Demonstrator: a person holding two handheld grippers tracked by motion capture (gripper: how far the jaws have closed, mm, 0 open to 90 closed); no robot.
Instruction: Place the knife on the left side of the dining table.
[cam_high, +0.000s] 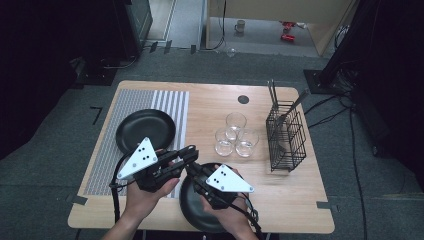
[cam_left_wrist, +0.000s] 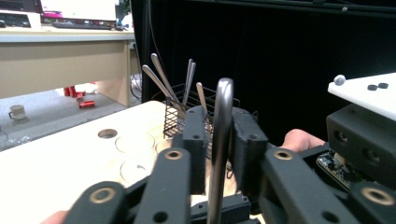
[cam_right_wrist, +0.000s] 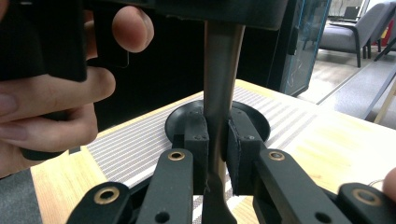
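Note:
A slim metal cutlery piece (cam_left_wrist: 223, 107) stands upright between the jaws of my left gripper (cam_left_wrist: 219, 135), its rounded handle end sticking up above them. Both pads look pressed against it. My right gripper (cam_right_wrist: 217, 140) is shut on the same cutlery piece (cam_right_wrist: 222, 70) lower down, near where it narrows. From there the handle runs up into the other gripper's dark body. In the high view the left gripper (cam_high: 190, 151) and the right gripper (cam_high: 194, 171) meet tip to tip at the table's near middle, over the rim of a black plate (cam_high: 192, 210).
A second black plate (cam_high: 145, 130) lies on a striped mat (cam_high: 172, 102) at the left. Three clear glasses (cam_high: 235, 136) stand in the middle. A black wire caddy (cam_high: 286, 136) with several cutlery pieces stands at the right. A round hole (cam_high: 243, 99) marks the far tabletop.

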